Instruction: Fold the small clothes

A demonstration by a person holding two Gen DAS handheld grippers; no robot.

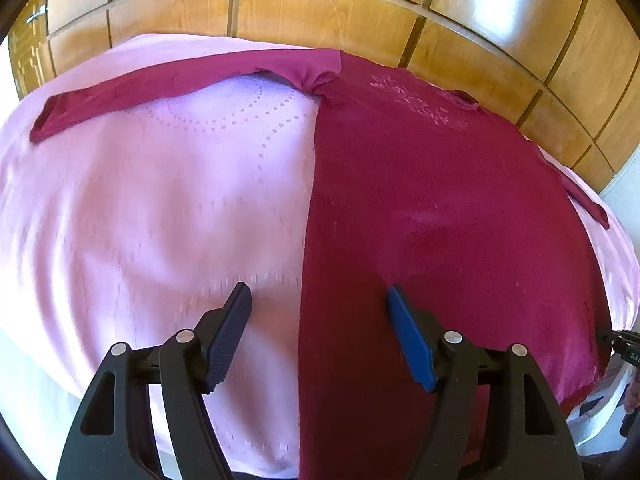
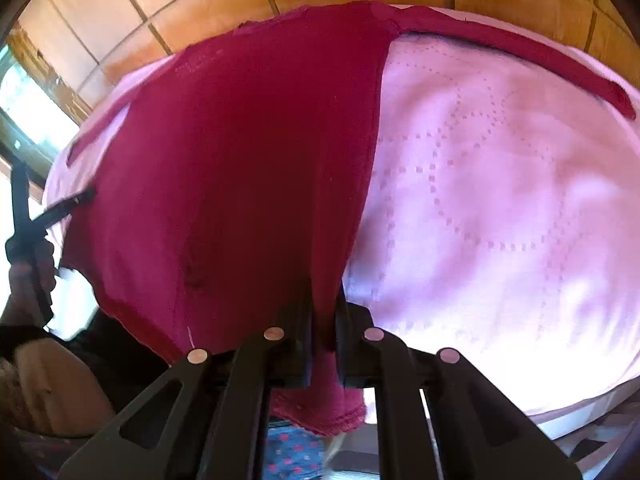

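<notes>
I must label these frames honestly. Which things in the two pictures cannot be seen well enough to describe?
- Shirt hem corner, right wrist view: pinched inside the shut right hand-held gripper, so the gripped part is hidden.
- Pale print on the shirt chest, left wrist view: too small and faded to read.
- Far sleeve, left wrist view: runs toward the bed edge; its full shape is unclear.
- Bedspread pattern, left wrist view: blurred near the open left hand-held gripper.
</notes>
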